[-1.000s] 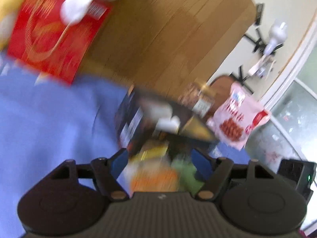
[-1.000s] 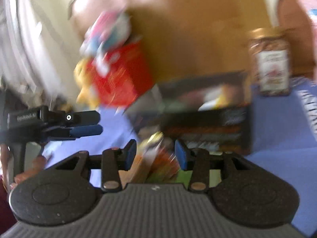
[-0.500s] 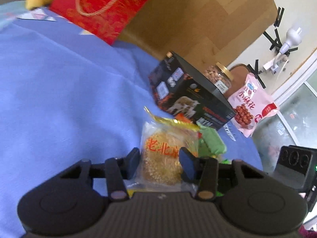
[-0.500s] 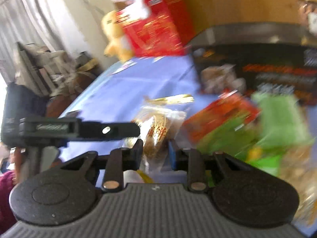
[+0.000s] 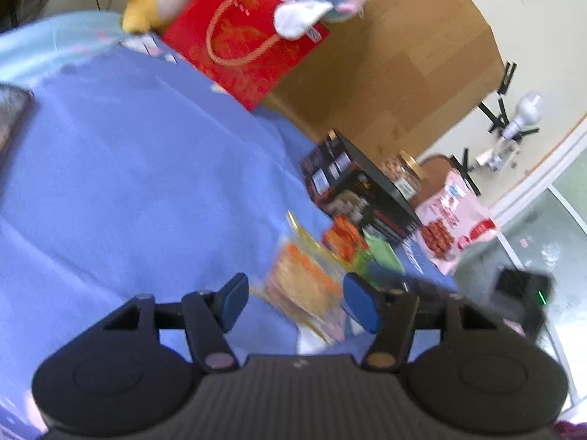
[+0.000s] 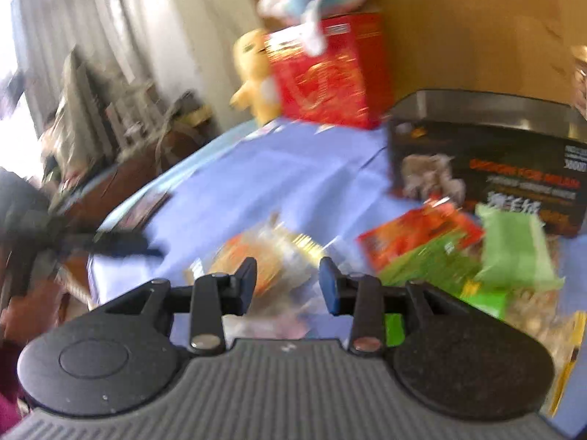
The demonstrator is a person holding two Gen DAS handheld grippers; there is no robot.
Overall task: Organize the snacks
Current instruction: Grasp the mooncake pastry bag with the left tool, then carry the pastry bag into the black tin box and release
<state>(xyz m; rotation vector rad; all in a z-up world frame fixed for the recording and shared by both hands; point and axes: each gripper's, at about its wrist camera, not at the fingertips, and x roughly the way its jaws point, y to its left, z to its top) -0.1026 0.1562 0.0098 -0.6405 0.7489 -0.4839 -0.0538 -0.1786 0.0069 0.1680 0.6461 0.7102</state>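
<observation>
the left hand-held gripper (image 5: 295, 299) is hovering over the blue cloth (image 5: 139, 168), its jaws opening, with the clear cake packet (image 5: 304, 286) lying between and just beyond the blue pads without being pressed. the right hand-held gripper (image 6: 287, 280) is opening too, the same cake packet (image 6: 256, 256) blurred ahead of its parted fingers, not gripped. just beyond and to its right the red and green snack packs (image 6: 433, 245) are lying against the black box (image 6: 488, 168). further off a red gift bag (image 5: 245, 42) is standing
</observation>
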